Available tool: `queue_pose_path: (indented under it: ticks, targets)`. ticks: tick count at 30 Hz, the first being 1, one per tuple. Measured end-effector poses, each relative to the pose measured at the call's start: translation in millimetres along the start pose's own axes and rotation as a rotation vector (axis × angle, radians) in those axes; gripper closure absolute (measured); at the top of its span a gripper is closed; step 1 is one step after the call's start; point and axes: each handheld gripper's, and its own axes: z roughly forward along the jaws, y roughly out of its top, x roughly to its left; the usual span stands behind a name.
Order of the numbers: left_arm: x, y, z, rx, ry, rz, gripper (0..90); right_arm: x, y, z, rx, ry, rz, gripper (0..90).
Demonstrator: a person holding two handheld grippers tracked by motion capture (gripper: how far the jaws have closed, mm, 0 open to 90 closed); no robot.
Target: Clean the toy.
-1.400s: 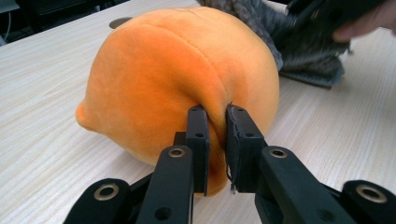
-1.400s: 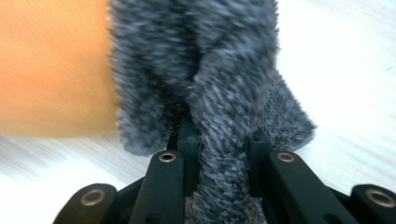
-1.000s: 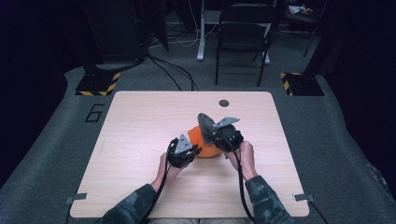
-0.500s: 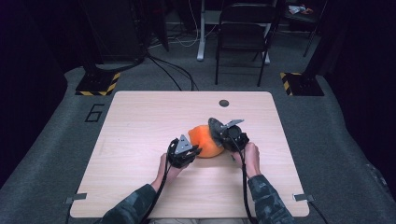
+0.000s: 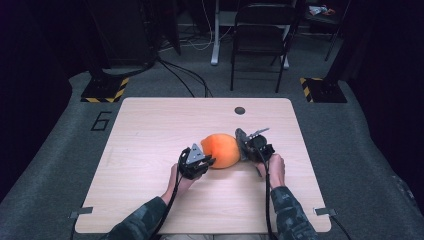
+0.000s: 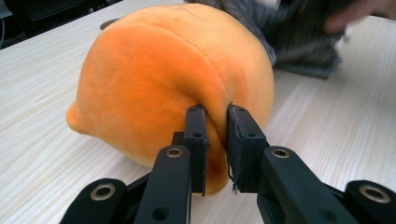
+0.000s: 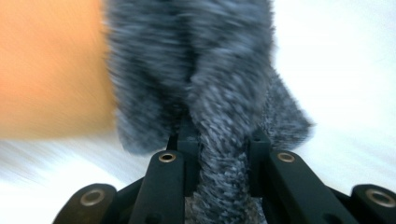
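Note:
An orange plush ball (image 5: 220, 149) lies on the wooden table (image 5: 150, 130), a little right of the middle. My left gripper (image 5: 206, 161) is at its near left side, shut on a pinched fold of the orange fabric (image 6: 154, 79); in the left gripper view the gripper (image 6: 215, 112) has the fold squeezed between its jaws. My right gripper (image 5: 245, 145) sits at the ball's right side, shut on a dark grey fuzzy knit cloth (image 7: 210, 84). The cloth (image 6: 303, 42) lies bunched behind the ball. The right gripper view is blurred, with my right gripper (image 7: 222, 140) beside the orange plush (image 7: 51, 70).
A small black round hole (image 5: 240, 110) sits near the table's far edge. A black folding chair (image 5: 260, 45) stands on the floor beyond the table, with cables beside it. The person's camouflage sleeves come in from the bottom edge.
My right gripper has moved to the right and down with the grey cloth, off the top of the orange ball, and more of the orange surface shows. The left gripper has stayed put.

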Motion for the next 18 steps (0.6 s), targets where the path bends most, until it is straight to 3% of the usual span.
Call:
queue_pose_path:
  ticks: [1,3,4,6,8,10,12,13,14,17,18]
  targets:
    - [0.0,0.0,0.0,0.0,0.0,0.0,78.8,0.0,0.0,0.0,0.0,0.0,0.0,74.8]
    - [-0.6,0.3,0.0,0.003,0.0,0.004,78.8,2.1,5.2,-20.7,-0.085,0.03,0.006,74.8]
    - [-0.9,0.6,0.2,0.002,-0.002,0.003,78.7,14.7,11.6,-37.7,-0.155,0.061,-0.04,74.9]
    - [-1.8,0.7,0.4,0.003,-0.002,0.009,78.5,19.3,13.8,-39.1,-0.161,0.077,-0.061,74.9]
    - [-1.1,-0.1,0.3,0.004,-0.004,0.008,78.1,32.9,16.1,-32.2,-0.123,0.107,-0.086,74.9]
    - [-2.0,-0.1,1.0,0.007,-0.006,0.013,74.9,44.8,12.0,-14.5,-0.063,0.068,-0.148,75.2]
    - [-3.6,1.0,-0.9,0.003,0.004,0.021,66.2,48.5,8.9,-6.2,-0.062,0.037,-0.17,75.3]
    - [-5.0,1.7,-2.8,0.006,0.015,0.03,55.6,47.3,11.5,-8.5,-0.057,0.034,-0.16,75.3]
    - [-8.5,2.4,-7.0,0.011,0.093,0.052,49.1,45.8,11.1,-8.2,-0.059,0.042,-0.159,75.3]
    - [-9.2,0.6,-7.7,0.025,0.121,0.062,42.6,44.4,10.5,-7.4,-0.054,0.044,-0.156,75.3]
    - [-9.0,-0.7,-6.0,0.042,0.142,0.074,41.2,44.4,9.8,-7.2,-0.057,0.049,-0.127,75.4]
